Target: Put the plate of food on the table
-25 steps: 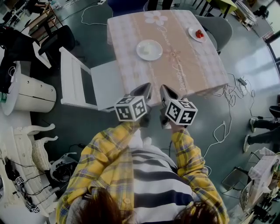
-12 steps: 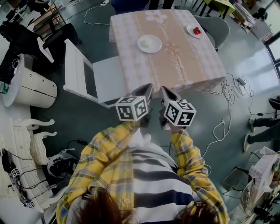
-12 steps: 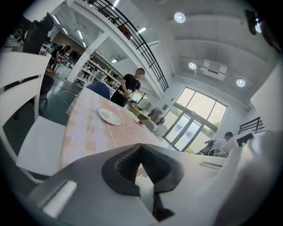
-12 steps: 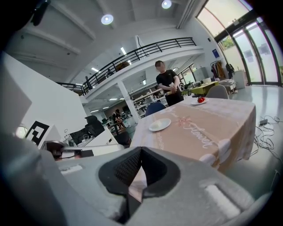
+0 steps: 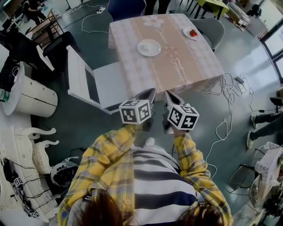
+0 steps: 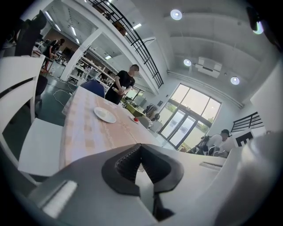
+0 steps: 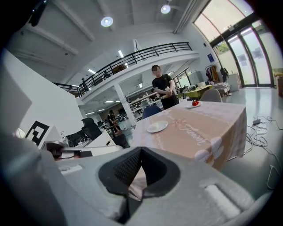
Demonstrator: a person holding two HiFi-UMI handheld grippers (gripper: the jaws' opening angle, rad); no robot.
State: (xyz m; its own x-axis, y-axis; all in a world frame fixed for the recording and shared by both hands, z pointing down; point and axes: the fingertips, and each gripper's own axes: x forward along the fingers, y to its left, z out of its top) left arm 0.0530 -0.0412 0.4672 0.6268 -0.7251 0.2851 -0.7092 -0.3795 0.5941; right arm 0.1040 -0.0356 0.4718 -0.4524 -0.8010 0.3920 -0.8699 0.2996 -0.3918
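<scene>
A small plate with red food [image 5: 191, 33] sits near the far right corner of the table [image 5: 185, 66], which has a pink cloth. It also shows as the food plate [image 7: 193, 104] and the food plate [image 6: 135, 119]. An empty white plate [image 5: 149, 47] lies near the table's middle. My left gripper [image 5: 148, 94] and right gripper [image 5: 170, 96] hang side by side in front of the table's near edge, well short of both plates. Both are shut with nothing between the jaws, as the left gripper [image 6: 140, 148] and right gripper [image 7: 141, 152] show close up.
A white chair [image 5: 95, 84] stands at the table's left side. A grey chair [image 5: 213, 26] stands at its right and a blue chair [image 5: 127, 6] behind it. Cables [image 5: 226, 126] trail over the floor on the right. A person [image 7: 162, 88] stands behind the table.
The table and chair have drifted slightly up and left in the head view. Both grippers stay shut, side by side and close to the body.
</scene>
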